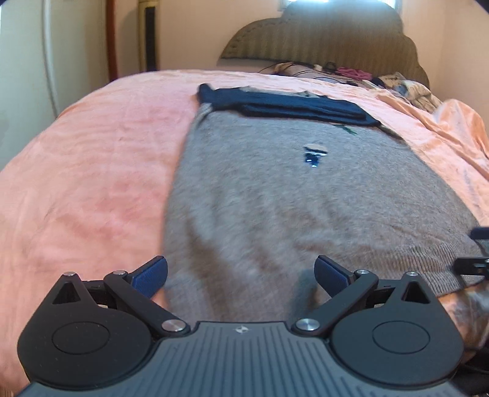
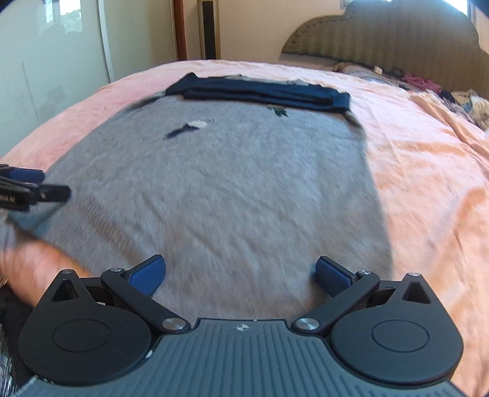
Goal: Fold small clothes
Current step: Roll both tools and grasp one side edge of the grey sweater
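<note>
both grippers, left gripper (image 1: 241, 276) and right gripper (image 2: 241, 276), spread wide over grey sweater (image 1: 275, 198)

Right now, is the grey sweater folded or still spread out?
Partly folded: the navy sleeves lie across the chest of the grey sweater, but its body is spread flat on the pink bedspread.

- A bed covered with a salmon-pink blanket (image 1: 91, 158) fills most of both views.
- A scalloped, ribbed olive headboard (image 1: 321, 36) stands against a cream wall (image 1: 189, 30).
- Bright daylight comes from a window (image 1: 308, 1) just above the headboard.
- A pale wardrobe door (image 2: 45, 61) stands to the left, beside a reddish wooden door frame (image 2: 180, 30).
- Loose clutter (image 1: 351, 71) lies near the headboard.
</note>
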`<state>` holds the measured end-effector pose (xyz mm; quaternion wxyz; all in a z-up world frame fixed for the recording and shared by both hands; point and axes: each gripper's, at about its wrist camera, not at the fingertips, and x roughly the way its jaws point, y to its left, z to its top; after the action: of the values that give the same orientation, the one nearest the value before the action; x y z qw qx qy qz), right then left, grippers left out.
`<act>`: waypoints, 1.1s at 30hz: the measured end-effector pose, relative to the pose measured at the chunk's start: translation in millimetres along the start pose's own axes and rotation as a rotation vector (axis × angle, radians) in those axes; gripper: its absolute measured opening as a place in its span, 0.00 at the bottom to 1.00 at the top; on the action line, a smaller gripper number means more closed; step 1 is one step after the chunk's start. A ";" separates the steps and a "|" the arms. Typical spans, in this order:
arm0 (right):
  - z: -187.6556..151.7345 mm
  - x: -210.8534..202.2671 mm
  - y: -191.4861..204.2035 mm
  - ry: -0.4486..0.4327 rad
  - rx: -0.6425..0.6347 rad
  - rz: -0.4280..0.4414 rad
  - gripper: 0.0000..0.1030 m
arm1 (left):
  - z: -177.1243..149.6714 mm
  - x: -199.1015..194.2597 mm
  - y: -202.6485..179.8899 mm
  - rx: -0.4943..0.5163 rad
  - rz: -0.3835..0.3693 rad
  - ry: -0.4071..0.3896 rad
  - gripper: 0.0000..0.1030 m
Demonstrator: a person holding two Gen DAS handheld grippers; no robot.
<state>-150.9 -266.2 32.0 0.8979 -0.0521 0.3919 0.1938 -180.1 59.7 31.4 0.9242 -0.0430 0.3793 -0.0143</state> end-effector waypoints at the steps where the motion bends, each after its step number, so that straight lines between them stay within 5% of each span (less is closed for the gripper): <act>1: 1.0 -9.2 -9.4 -0.008 0.034 0.007 1.00 | 0.4 -6.2 11.2 -0.044 -0.016 0.000 1.00; 5: 10.8 -31.9 -70.1 -0.064 0.285 0.054 1.00 | 7.7 -10.5 47.8 -0.260 -0.223 0.063 1.00; 8: 8.4 -11.6 -116.7 0.056 0.537 0.143 1.00 | 6.4 11.2 68.3 -0.474 -0.451 0.177 0.99; 13: 2.8 4.8 -129.2 0.116 0.673 0.343 0.95 | 5.2 31.6 92.2 -0.695 -0.599 0.222 0.99; 14: 4.0 8.6 -124.5 0.137 0.666 0.386 0.87 | 5.9 34.0 94.1 -0.711 -0.610 0.228 0.95; 16: 6.4 16.7 -115.2 0.192 0.637 0.410 0.73 | 8.1 37.4 95.8 -0.703 -0.595 0.241 0.64; 17: 6.8 17.1 -112.1 0.190 0.618 0.405 0.65 | 9.2 40.1 96.3 -0.692 -0.567 0.258 0.30; 18: 7.4 17.2 -111.6 0.193 0.614 0.406 0.63 | 9.4 43.7 97.2 -0.686 -0.536 0.279 0.26; 23: 4.0 16.2 -117.1 0.206 0.653 0.413 0.51 | 9.1 50.7 100.1 -0.676 -0.564 0.319 0.26; 27: 3.0 14.1 -117.5 0.214 0.649 0.420 0.51 | 5.6 47.6 104.0 -0.672 -0.600 0.344 0.26; 33: 2.1 15.1 -123.5 0.221 0.648 0.438 0.51 | 8.4 36.2 131.6 -0.741 -0.641 0.268 0.26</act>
<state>-92.0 -374.6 15.3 0.7578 0.2980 0.5285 0.2401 -149.2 189.2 0.2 0.7393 -0.4799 0.4418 -0.1673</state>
